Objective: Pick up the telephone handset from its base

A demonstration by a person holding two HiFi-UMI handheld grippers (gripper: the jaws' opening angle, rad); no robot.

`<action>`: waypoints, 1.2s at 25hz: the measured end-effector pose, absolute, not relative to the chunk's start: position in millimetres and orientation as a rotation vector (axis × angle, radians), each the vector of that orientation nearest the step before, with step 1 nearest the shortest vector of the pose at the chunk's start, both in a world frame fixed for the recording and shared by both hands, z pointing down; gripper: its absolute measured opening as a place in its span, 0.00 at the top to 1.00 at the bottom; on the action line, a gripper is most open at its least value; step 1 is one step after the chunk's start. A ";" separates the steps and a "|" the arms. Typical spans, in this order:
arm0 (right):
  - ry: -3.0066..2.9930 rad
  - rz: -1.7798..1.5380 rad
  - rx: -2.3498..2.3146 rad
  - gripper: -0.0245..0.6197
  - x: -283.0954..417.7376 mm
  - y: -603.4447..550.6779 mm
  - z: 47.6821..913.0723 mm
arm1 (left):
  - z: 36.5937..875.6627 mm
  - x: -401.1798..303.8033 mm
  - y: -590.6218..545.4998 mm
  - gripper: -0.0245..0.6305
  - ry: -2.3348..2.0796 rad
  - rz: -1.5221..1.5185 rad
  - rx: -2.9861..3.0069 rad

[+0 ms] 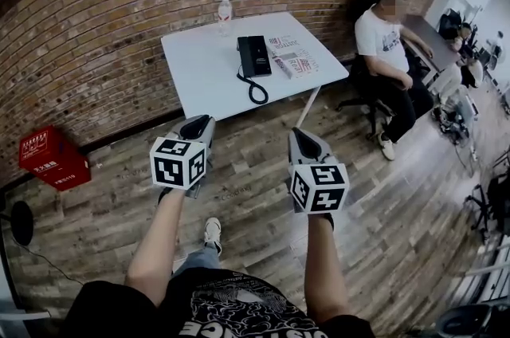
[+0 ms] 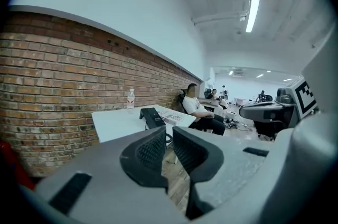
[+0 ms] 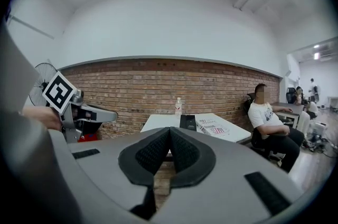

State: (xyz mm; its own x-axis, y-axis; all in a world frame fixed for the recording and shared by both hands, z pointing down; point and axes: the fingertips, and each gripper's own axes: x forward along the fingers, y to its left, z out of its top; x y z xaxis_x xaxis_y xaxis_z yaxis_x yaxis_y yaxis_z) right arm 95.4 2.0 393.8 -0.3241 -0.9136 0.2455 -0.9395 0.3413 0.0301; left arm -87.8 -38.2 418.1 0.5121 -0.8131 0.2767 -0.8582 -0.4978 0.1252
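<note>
A black telephone (image 1: 255, 56) lies on the white table (image 1: 203, 69) by the brick wall, handset resting on its base, coiled cord (image 1: 256, 92) hanging over the near edge. It also shows small and far off as the telephone (image 2: 153, 117) and the telephone (image 3: 187, 122). Both grippers hang over the wooden floor well short of the table. My left gripper (image 1: 199, 123) (image 2: 168, 136) is shut, only a sliver between its pads and nothing in it. My right gripper (image 1: 300, 134) (image 3: 169, 132) is shut too, pads meeting at the tips, empty.
A water bottle (image 1: 225, 13) stands at the table's far edge, printed papers (image 1: 293, 57) right of the phone. A person sits on a chair (image 1: 388, 49) right of the table. A red box (image 1: 49, 157) rests by the wall at left. Desks and chairs fill the far right.
</note>
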 end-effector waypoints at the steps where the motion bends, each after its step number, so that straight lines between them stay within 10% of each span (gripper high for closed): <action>1: -2.384 0.175 1.673 0.96 92.2 -8.2 394.7 | 419.4 -90.4 -48.5 0.93 -1.413 0.263 2.506; 30: -2.254 0.230 1.719 0.96 29.0 -188.6 396.7 | 440.9 -122.1 -249.4 0.71 -1.109 0.238 2.510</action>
